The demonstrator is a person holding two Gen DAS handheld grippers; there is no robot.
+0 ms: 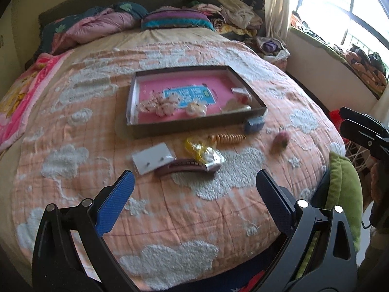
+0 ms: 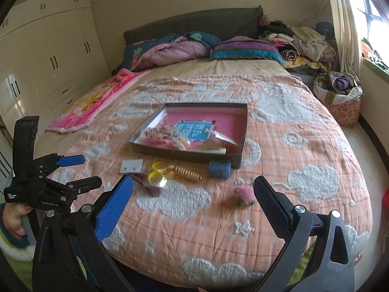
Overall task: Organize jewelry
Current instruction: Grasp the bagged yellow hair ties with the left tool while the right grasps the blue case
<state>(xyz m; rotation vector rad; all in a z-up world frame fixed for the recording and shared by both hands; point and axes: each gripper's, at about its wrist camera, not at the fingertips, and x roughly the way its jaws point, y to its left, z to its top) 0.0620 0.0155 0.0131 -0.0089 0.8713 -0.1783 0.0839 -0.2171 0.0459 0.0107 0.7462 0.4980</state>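
The left gripper (image 1: 194, 177) is held level with its two fingers spread wide, the blue-padded finger (image 1: 115, 204) on its own left and the dark finger (image 1: 274, 199) on its right, nothing between them. The right gripper (image 2: 193, 182) sits in the same pose, jaws wide apart and empty. From the right wrist view the left gripper shows again off to the left side, its blue and black fingers parted (pointing forward and slightly to the right), with a hand (image 2: 13, 219) wrapped around its grip from below. From the left wrist view, the right gripper shows at the far right edge.
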